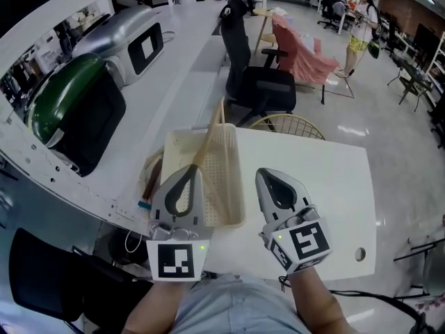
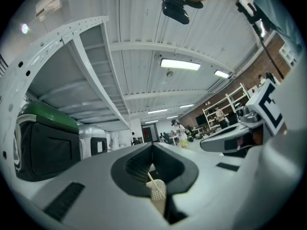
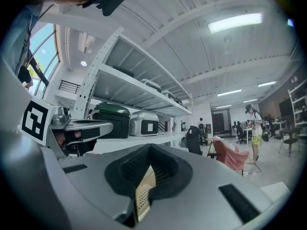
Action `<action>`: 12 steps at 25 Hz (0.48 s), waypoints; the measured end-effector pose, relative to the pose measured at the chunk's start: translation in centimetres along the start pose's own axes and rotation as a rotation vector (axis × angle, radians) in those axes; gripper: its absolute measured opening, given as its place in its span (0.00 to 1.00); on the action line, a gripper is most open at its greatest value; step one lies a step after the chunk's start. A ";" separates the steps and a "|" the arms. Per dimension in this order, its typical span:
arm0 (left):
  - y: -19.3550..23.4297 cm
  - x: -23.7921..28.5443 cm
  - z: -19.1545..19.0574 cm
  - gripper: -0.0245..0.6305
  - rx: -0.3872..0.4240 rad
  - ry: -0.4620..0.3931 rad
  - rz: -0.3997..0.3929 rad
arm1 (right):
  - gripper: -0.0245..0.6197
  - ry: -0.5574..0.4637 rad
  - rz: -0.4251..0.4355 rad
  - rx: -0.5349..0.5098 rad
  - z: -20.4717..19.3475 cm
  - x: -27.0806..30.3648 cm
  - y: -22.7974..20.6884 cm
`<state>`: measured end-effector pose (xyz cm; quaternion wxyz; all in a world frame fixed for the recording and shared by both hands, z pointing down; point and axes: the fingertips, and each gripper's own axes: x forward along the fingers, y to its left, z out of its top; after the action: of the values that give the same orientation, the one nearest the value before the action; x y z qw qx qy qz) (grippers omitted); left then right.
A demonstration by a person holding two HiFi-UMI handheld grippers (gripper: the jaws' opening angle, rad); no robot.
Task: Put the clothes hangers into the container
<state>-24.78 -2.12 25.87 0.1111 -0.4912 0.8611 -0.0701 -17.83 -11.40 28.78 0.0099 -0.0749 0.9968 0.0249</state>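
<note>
Hanger [image 1: 208, 135] leans out of the basket [image 1: 233, 183], centre-left on the bench [image 1: 327, 179]. Left tool [image 1: 190, 168] and right tool [image 1: 262, 173] are both clenched and empty. A knock from either could tip the hanger out.

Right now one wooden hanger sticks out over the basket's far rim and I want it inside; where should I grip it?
Probably the bare wooden arm of the hanger where it rises past the basket rim. Come from above with the left gripper, jaws across the arm: it is thin, straight and slanted clear of the mesh there. The jaws are shut, so open them first.
</note>
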 end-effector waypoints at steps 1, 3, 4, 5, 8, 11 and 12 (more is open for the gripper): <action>-0.1 0.0 0.0 0.06 0.004 -0.001 -0.002 | 0.05 -0.002 0.001 0.000 0.0 0.0 0.0; -0.1 0.2 -0.1 0.06 0.002 0.002 -0.003 | 0.05 -0.004 0.003 -0.001 0.0 0.1 0.0; -0.1 0.2 -0.1 0.06 -0.004 0.004 -0.003 | 0.05 -0.004 0.004 -0.001 0.0 0.2 0.0; -0.1 0.2 -0.2 0.05 -0.006 0.007 -0.003 | 0.05 -0.003 0.005 -0.001 0.0 0.3 0.0; -0.2 0.3 -0.3 0.06 -0.008 0.009 -0.007 | 0.05 -0.004 0.004 0.000 0.0 0.4 0.0; -0.2 0.4 -0.4 0.06 -0.002 0.006 -0.012 | 0.05 -0.003 0.000 0.001 -0.2 0.5 0.0; -0.2 0.5 -0.4 0.05 -0.002 0.005 -0.013 | 0.05 -0.003 0.000 0.001 -0.2 0.5 -0.1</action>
<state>-24.93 -2.63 26.28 0.1081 -0.4965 0.8583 -0.0714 -18.33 -11.54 29.01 0.0114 -0.0749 0.9968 0.0244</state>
